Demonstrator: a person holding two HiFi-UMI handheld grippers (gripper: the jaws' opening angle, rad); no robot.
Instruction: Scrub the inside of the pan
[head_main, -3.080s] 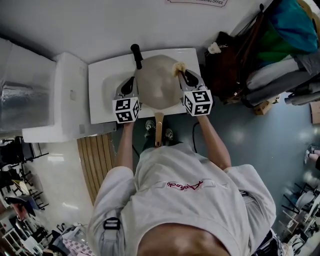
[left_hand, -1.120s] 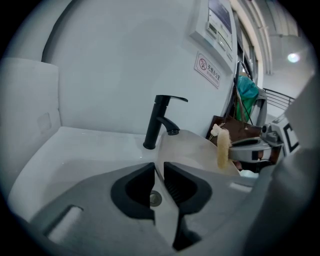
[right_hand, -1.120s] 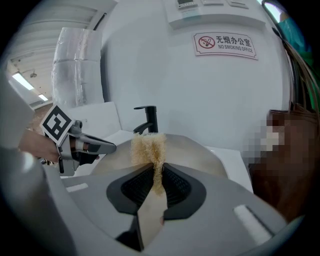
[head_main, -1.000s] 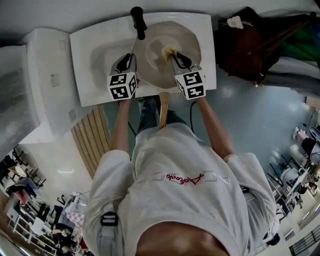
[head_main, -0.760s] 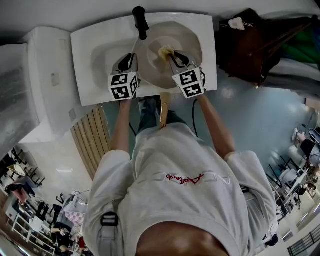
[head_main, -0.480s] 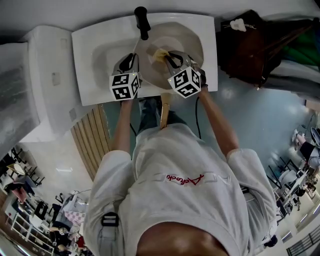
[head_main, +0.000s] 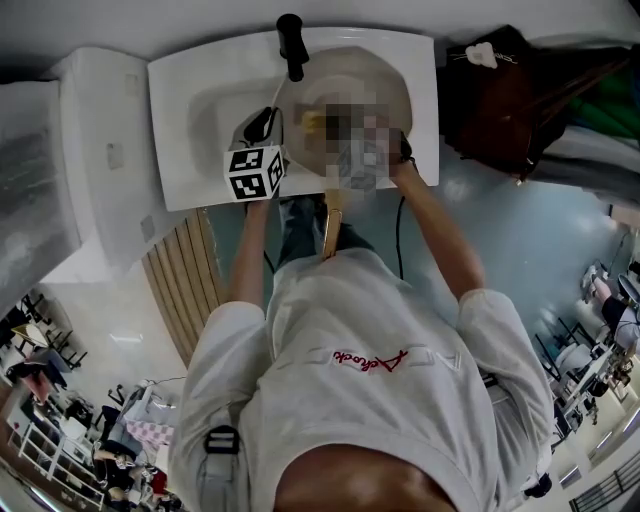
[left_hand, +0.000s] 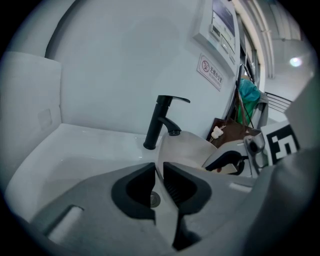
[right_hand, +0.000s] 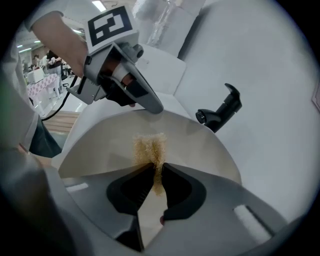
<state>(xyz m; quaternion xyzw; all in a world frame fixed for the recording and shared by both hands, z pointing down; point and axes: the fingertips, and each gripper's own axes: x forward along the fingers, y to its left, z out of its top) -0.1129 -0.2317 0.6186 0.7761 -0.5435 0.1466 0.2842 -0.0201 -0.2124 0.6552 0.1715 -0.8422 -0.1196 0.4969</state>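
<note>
Over the sink (left_hand: 75, 150), left gripper (left_hand: 159, 172) clamps pan (left_hand: 185, 148) rim, right gripper (right_hand: 154, 172) pinches scourer (right_hand: 149, 146) against its inside; scrubbing stage, next stroke likely needs firm pressure.

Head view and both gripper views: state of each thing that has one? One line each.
pan: tilted up over the sink, held by its rim.
scrubber: pinched at one end, tuft against the pan's inside.
faucet: no water seen running.
left gripper: shut on the pan's rim.
right gripper: shut on the scrubber.

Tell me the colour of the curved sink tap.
Black; the tap shows best in the left gripper view.
</note>
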